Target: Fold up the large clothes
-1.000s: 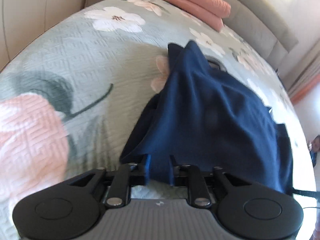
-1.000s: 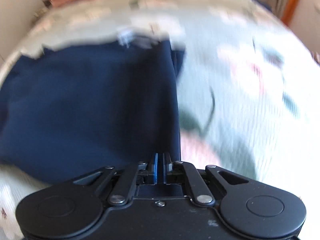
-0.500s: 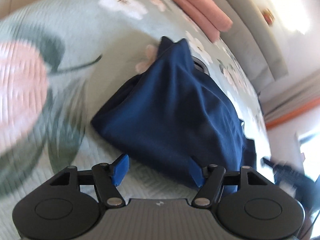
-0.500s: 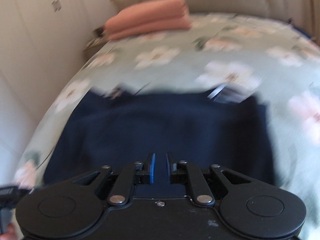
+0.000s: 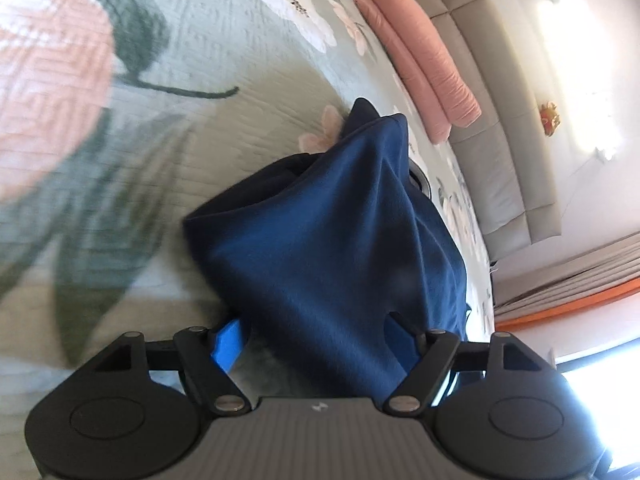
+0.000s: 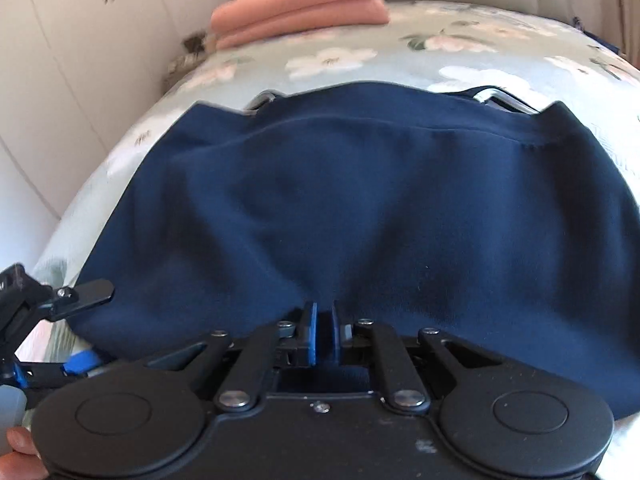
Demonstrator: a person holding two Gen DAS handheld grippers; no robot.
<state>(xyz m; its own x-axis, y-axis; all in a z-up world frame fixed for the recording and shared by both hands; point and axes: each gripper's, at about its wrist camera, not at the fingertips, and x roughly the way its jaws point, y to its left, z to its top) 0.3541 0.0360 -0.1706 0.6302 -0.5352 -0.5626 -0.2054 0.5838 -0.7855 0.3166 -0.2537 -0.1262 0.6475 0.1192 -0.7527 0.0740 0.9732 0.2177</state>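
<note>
Navy garment [image 6: 360, 208] lies spread on the floral quilt [image 5: 224, 52] of the bed, already doubled over by the look of it: a second dark layer peeks out under the top one at 10 o'clock in left wrist view. It sits mid-bed, w/ the stacked pink pillows [image 6: 300, 4] well apart at 12 o'clock by the padded headboard [image 5: 500, 152]. A metal hanger [image 6: 504, 100] seems to poke out beyond the far hem at 1 o'clock; can't tell if it's still inside the cloth.

Prob. reason for the layout: flat quilt gives room to square edges, and the near edge is kept toward the person so both tools can reach it.

Left gripper [image 5: 316, 340]: jaws spread wide, the near fabric corner draped between and over them. Blue pad [image 5: 228, 344] shows at 7 o'clock, other finger mostly hidden by cloth. Not pinching anything. It also shows at 8 o'clock in right wrist view, beside the garment's corner.

Right gripper [image 6: 323, 338]: jaws nearly together, a thin gap left, at the garment's near edge. Whether cloth is caught in that gap, can't tell: fabric sits right at the tips and below them.

Judgement: one fold laid down, next grab not yet made.
</note>
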